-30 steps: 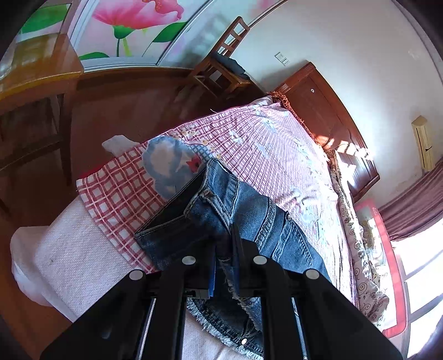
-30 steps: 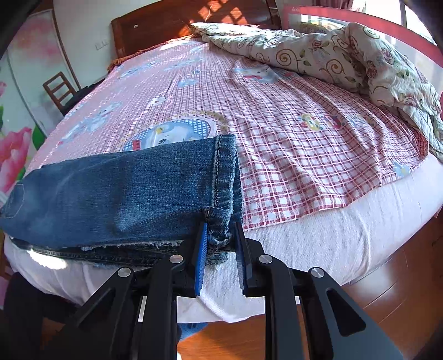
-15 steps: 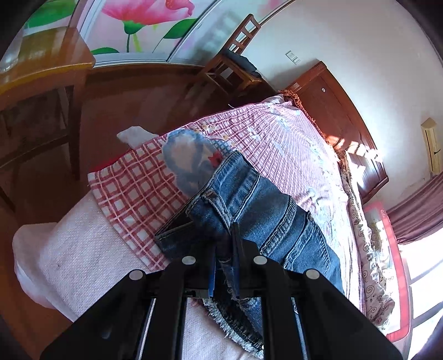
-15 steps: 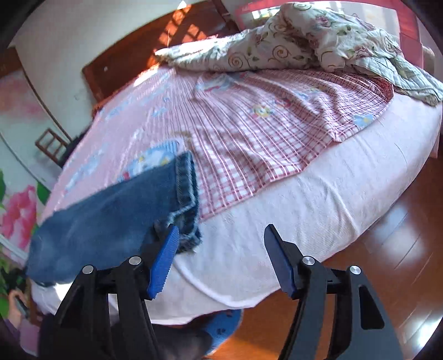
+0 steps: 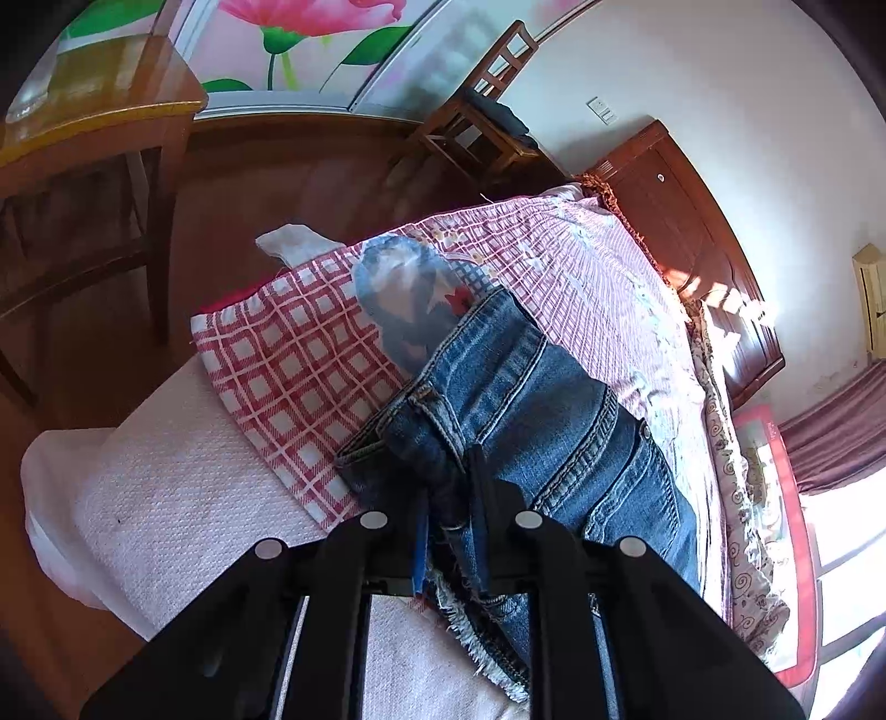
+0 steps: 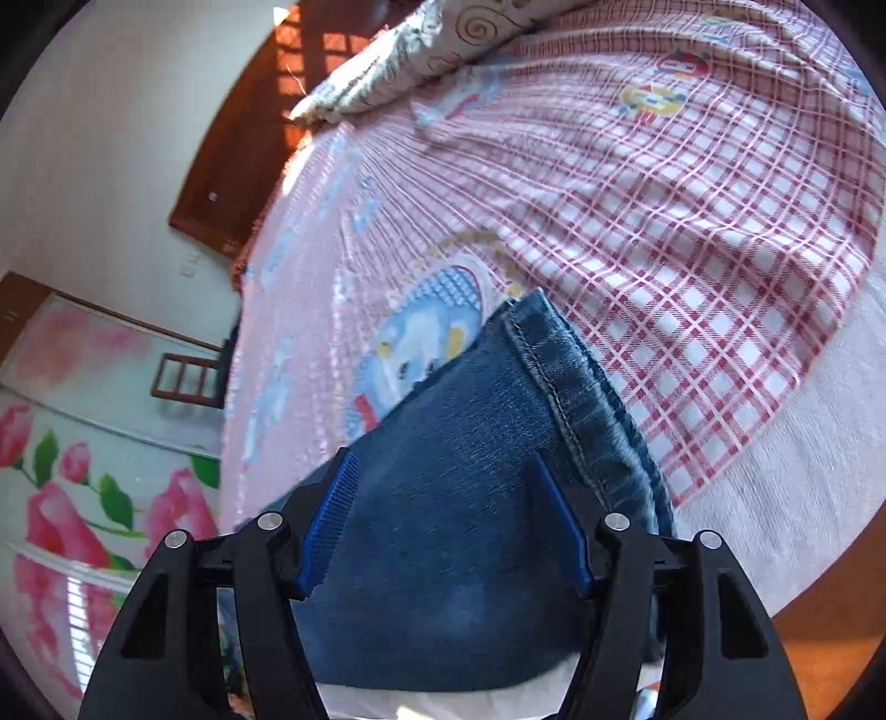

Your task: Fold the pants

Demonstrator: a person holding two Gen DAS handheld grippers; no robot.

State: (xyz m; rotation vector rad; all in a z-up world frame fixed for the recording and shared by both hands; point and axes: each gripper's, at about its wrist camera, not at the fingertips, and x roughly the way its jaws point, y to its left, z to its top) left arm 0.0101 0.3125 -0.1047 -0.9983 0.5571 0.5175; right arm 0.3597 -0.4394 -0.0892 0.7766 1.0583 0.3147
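We are in a home bedroom: a bed (image 5: pixel 166 498) with a pink checked sheet (image 6: pixel 692 232), a carved wooden headboard (image 5: pixel 698 232), a rumpled quilt (image 6: pixel 421 50), a wooden chair (image 5: pixel 476 127), and a floral-painted wardrobe door (image 5: pixel 310 33).

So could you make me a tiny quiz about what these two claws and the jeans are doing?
1. True or false: the left gripper is clamped on the jeans.
2. The right gripper is: A) open above the denim, B) shut on the quilt.
3. What do the jeans lie on?

Key: 1 true. 2 A. 3 the checked sheet on the bed.
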